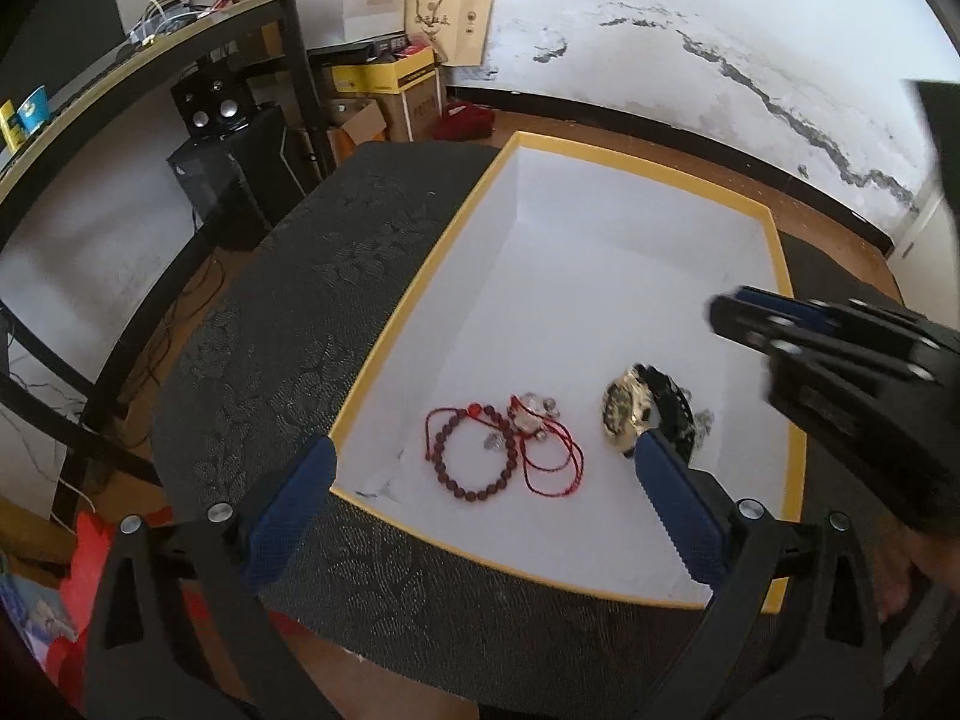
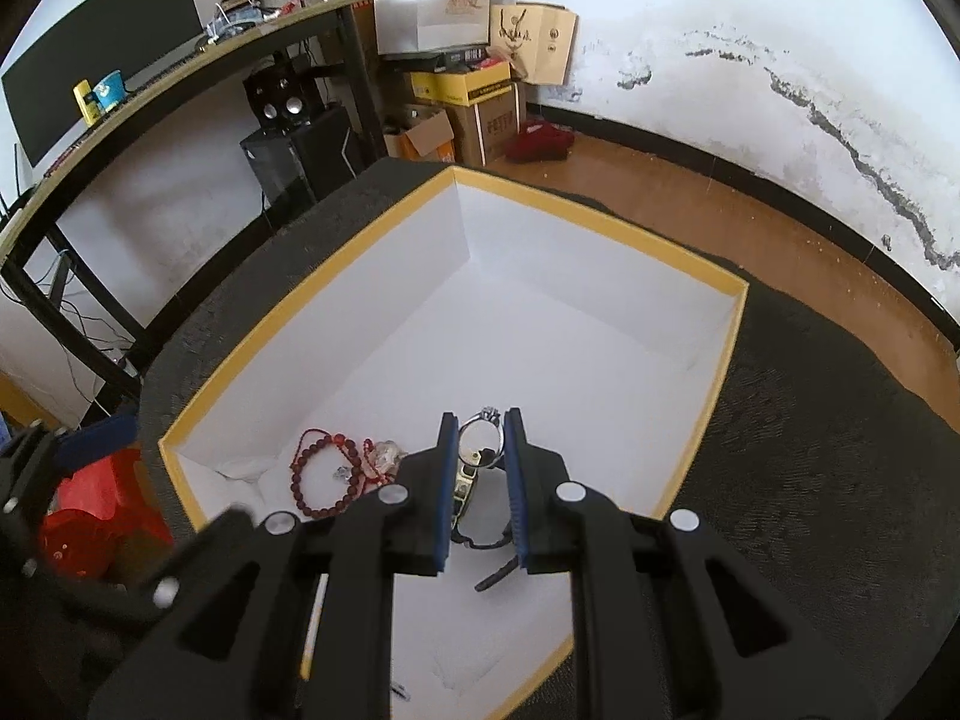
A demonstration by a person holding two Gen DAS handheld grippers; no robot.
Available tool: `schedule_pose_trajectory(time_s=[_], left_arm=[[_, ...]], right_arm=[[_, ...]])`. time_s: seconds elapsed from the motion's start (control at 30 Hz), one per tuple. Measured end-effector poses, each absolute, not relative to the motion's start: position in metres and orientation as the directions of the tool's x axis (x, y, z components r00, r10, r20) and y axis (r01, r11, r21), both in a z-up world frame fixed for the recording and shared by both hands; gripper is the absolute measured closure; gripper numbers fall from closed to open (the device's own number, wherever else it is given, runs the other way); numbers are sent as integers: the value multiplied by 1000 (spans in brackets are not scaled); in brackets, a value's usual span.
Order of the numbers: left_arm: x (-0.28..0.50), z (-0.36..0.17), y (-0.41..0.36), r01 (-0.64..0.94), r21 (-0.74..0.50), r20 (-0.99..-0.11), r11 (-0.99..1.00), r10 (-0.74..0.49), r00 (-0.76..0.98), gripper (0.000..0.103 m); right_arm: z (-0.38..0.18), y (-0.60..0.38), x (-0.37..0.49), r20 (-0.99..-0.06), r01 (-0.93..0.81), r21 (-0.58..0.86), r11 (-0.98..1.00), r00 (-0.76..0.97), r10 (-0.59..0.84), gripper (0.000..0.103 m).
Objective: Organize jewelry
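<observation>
A white box with a yellow rim [image 1: 414, 294] [image 2: 300, 294] sits on a dark patterned table. Inside lie a dark red bead bracelet [image 1: 465, 459] [image 2: 321, 477], a red cord with clear beads [image 1: 543, 429] [image 2: 381, 456] and a gold-faced watch with a black strap [image 1: 636, 414] [image 2: 465, 489]. My left gripper [image 1: 480, 480] is open and empty over the box's near edge, above the bracelet. My right gripper [image 2: 480, 423] is shut on a silver ring [image 2: 480, 438] and holds it above the watch inside the box; it also shows in the left wrist view [image 1: 840, 348].
A desk with a monitor [image 2: 102, 42] stands at the left. Speakers, a computer tower and cardboard boxes [image 2: 474, 108] stand on the wooden floor behind the table. A red bag [image 2: 90, 510] lies by the table's left side.
</observation>
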State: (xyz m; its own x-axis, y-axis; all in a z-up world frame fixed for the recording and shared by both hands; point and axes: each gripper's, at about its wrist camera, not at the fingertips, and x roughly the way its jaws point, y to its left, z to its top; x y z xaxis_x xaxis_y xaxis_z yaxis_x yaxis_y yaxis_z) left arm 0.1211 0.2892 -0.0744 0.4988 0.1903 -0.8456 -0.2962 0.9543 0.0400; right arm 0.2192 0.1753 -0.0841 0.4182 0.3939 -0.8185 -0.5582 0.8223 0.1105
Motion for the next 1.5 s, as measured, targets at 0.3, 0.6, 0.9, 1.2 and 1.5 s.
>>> schedule_pose_trajectory(time_s=[0.3, 0.6, 0.9, 1.2, 1.5], left_arm=[[106, -67, 272, -265, 43, -843, 963, 177, 508, 6], [100, -62, 257, -246, 36, -838, 968, 164, 521, 6], [98, -56, 251, -241, 31, -835, 970, 158, 527, 6], [94, -43, 231, -233, 40, -827, 972, 163, 538, 6], [75, -32, 167, -114, 15, -822, 993, 77, 565, 6]], right_arm=[[-103, 196, 242, -844, -571, 58, 819, 410, 346, 87], [-115, 213, 251, -863, -603, 24, 797, 390, 322, 87], [-102, 203, 250, -837, -610, 85, 788, 384, 388, 20], [-75, 161, 215, -825, -628, 78, 775, 395, 403, 7], [3, 14, 142, -716, -431, 34, 902, 619, 323, 7]])
